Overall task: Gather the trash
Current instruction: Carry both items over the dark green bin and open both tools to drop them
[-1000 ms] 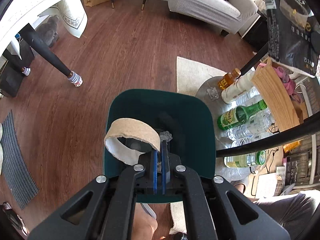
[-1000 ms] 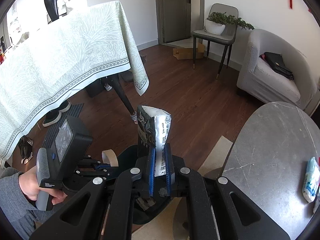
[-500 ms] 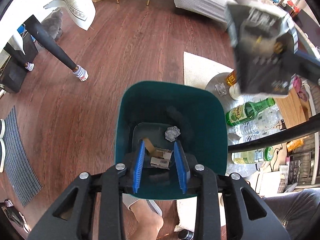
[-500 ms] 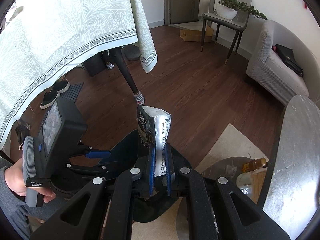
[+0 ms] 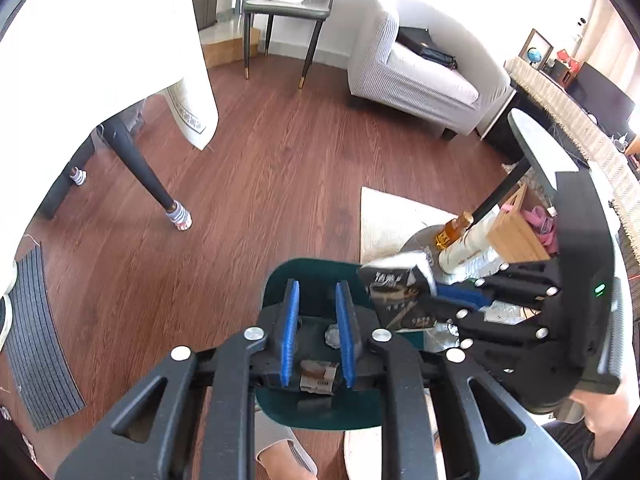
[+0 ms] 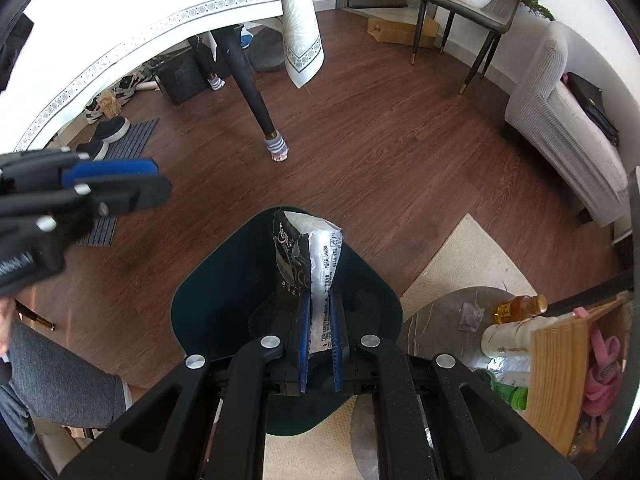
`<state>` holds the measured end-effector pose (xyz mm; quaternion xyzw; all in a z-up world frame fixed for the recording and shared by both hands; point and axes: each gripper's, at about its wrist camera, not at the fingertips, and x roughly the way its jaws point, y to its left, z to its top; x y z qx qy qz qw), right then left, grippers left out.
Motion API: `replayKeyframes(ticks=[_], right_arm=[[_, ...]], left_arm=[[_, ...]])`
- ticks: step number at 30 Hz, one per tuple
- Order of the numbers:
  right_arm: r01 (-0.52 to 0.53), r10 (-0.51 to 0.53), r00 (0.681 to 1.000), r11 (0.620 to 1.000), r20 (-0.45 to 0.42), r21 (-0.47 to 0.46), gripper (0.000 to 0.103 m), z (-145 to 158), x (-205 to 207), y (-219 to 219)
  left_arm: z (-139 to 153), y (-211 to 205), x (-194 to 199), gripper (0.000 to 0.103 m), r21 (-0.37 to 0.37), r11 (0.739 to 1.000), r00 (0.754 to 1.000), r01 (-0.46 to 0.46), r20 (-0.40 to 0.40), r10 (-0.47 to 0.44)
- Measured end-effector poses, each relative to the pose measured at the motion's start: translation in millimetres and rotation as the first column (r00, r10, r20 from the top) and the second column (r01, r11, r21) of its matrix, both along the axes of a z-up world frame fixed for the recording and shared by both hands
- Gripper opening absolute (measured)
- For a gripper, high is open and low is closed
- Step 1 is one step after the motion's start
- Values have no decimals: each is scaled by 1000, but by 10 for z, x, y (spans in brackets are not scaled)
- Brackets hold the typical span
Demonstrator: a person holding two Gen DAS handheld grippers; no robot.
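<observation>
A dark green trash bin (image 5: 320, 412) stands on the wood floor, also in the right wrist view (image 6: 208, 304). Inside lie a foil ball (image 5: 331, 334) and a cardboard scrap (image 5: 318, 376). My left gripper (image 5: 317, 334) is open and empty above the bin. My right gripper (image 6: 319, 344) is shut on a black and silver snack wrapper (image 6: 308, 252), held over the bin's mouth. The wrapper (image 5: 400, 300) and right gripper (image 5: 464, 298) show at the bin's right rim in the left wrist view. The left gripper (image 6: 116, 184) shows at the left of the right wrist view.
A low round side table (image 6: 440, 320) right of the bin holds bottles (image 6: 518, 306) and a wooden box (image 6: 568, 372). A cream rug (image 5: 392, 216) lies under it. A table leg (image 5: 140, 172) under a white tablecloth stands left. A grey armchair (image 5: 420, 84) is behind.
The left gripper opened and dropped the cardboard tape ring into the bin, then lifted and tilted up. The right gripper has brought the wrapper down over the bin.
</observation>
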<state>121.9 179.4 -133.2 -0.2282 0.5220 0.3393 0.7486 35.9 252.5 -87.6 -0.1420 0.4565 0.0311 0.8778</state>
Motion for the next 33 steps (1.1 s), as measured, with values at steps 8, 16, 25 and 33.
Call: replayKeyframes(ticks=[8,16,25,33], right_arm=[[-34,29,998,994,-51,-103,13,-280,-60,16],[-35,32,999,991,-30,-130,36,-313,-79,-69],[-72,71,997,997,-17,-14,36,22,-203,-80],[-66,52,994,987,98,150,36,773,-253,-323]], left_arm=[[393,-59,70,12,-38,999,995,15,103,-11],[554,-172,140,12,-44,998,990,38,135,-32],[718,-194,191,12,-73,997,985,25,175,-12],[871,-148,212,12,-127,992,977,-23,207,49]])
